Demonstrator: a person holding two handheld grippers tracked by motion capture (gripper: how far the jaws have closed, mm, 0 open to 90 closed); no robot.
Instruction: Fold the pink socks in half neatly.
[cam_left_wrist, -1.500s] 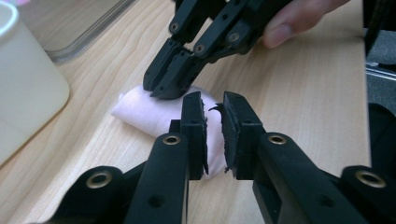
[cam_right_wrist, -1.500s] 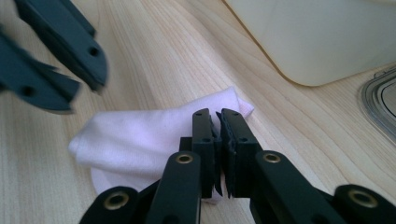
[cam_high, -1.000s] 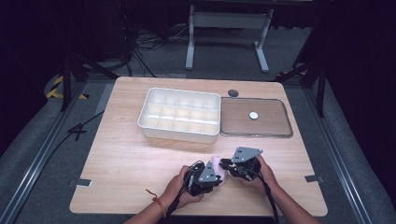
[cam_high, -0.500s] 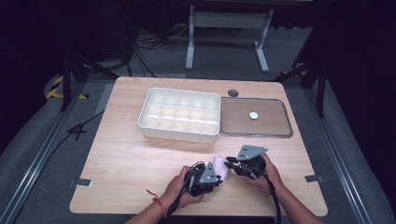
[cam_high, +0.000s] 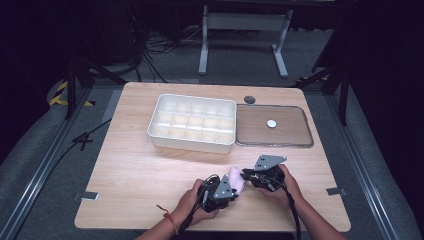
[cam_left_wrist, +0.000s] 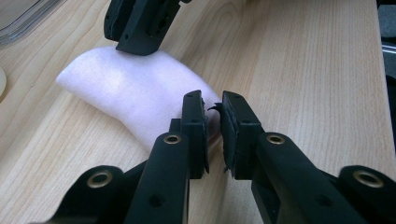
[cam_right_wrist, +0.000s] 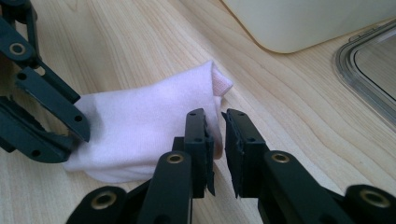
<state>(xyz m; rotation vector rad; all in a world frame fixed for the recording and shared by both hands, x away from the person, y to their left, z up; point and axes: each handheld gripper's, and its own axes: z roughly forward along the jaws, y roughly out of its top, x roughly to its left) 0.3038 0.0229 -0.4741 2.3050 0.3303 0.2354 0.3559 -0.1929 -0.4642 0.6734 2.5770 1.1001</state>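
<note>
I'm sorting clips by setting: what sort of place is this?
Probably a lab or studio recording station, not a home: a lone wooden table on grey carpet, dark surroundings with cables and metal stands behind, and a person working two handheld grippers on a pale cloth.

The right gripper (cam_high: 246, 175) is edging slightly sideways, away from the left gripper (cam_high: 233, 189), and the gap between the two claws is widening a touch. The pale pink cloth (cam_high: 235, 179) is showing a little more of itself between the claws and is sitting a shade farther toward the right claw's side than before. The right claw's jaws are drawing in a little, having just been closing, with the cloth's edge lying between their tips. The grey plate on the right claw is tilting slightly differently.
</note>
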